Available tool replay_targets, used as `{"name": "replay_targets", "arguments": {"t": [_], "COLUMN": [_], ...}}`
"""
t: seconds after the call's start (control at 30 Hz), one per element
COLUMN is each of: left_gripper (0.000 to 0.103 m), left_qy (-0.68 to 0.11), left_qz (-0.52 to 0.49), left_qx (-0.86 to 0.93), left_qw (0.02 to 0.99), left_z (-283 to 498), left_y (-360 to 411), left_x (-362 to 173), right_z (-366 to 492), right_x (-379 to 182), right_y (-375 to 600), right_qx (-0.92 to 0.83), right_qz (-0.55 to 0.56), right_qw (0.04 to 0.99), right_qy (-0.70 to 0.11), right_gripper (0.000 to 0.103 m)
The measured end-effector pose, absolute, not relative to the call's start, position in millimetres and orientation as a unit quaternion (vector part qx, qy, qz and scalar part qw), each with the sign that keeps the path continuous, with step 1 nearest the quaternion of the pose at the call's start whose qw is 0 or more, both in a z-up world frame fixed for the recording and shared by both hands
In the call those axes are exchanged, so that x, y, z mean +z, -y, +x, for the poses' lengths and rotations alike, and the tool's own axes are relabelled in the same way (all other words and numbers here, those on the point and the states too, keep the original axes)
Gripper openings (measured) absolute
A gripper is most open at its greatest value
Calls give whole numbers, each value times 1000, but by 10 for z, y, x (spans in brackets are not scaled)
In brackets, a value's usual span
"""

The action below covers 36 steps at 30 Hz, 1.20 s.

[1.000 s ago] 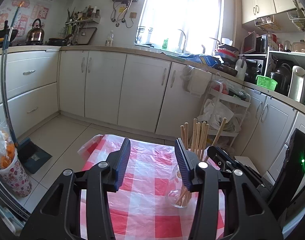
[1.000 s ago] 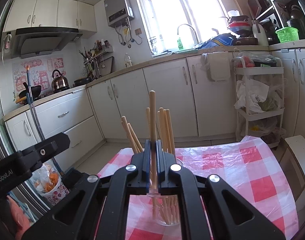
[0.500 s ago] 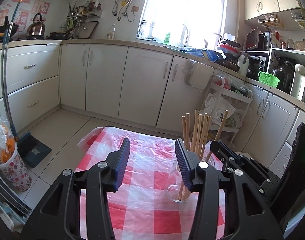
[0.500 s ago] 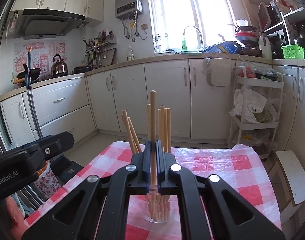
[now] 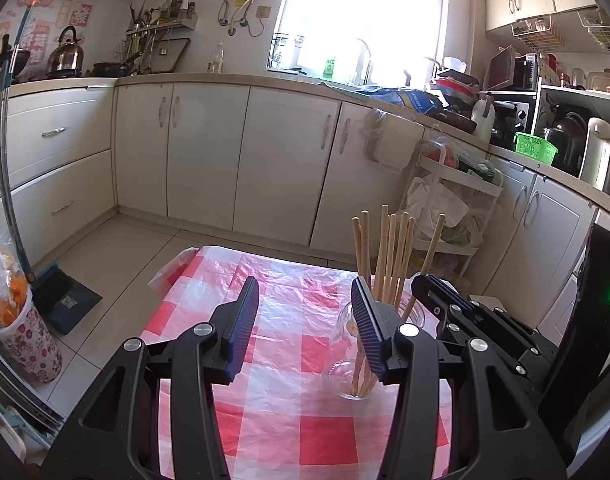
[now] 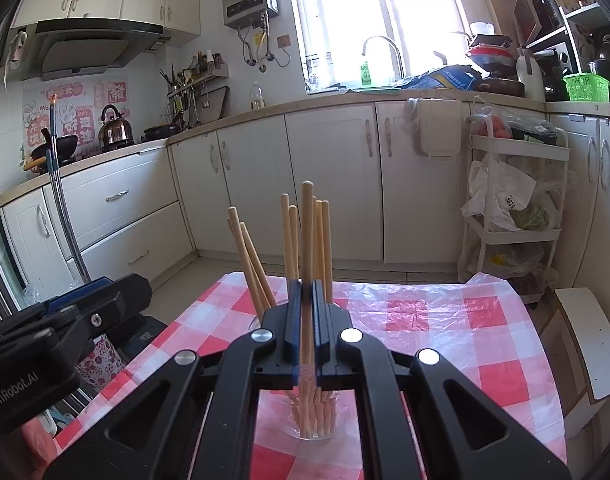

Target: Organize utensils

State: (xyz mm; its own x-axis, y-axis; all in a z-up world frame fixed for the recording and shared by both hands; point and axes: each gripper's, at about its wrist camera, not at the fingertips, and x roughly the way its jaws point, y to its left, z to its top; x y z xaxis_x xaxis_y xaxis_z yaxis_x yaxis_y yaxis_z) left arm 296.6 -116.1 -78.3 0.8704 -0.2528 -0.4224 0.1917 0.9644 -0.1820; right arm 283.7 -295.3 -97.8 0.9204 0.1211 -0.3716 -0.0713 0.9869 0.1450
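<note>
Wooden chopstick (image 6: pixel 307 240) upright, clenched in my right tongs (image 6: pixel 305 320), its lower end down inside the glass jar (image 6: pixel 313 420) among the other chopsticks (image 6: pixel 289 236). That jar stands on the red-checked surface (image 6: pixel 445 320), at about six o'clock in my right view. My left tongs (image 5: pixel 305 320) hang released with nothing between the pads, just at nine o'clock of the jar (image 5: pixel 347 376), over the checked cloth.
</note>
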Motion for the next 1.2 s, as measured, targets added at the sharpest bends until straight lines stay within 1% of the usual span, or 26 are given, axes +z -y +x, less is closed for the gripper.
{"name": "replay_targets", "arguments": {"t": [0.53,0.57,0.63,0.67,0.83,1.07,1.2], "left_gripper": [50,50,51,51,52,57,59], "left_qy": [-237,-238,-238,-239,-241,-242,-247], "left_qz": [-54,-54,-54,-53,-52,-50,-47], "left_qx": [-111,-111,-110,-109,-107,-102,-99], "left_qw": [964,963,963,963,963,964,963], "left_z": [2958,2959,2960,2960,2969,2973,2993], "left_y": [1215,1212,1206,1205,1196,1181,1169], "left_x": [-807,-809,-812,-814,-825,-833,-828], "right_z": [2952,2956,2975,2979,3006,3005,3005], "right_x": [-1060,-1064,-1074,-1079,-1113,-1107,-1119], "right_y": [2970,2971,2960,2961,2958,2862,2916], "right_qx": [53,53,54,52,56,91,80], "right_qz": [73,73,72,72,76,68,70], "right_qw": [970,970,969,969,967,965,965], "right_qy": [-226,-227,-230,-229,-237,-236,-240], "right_gripper": [6,7,12,20,21,21,21]}}
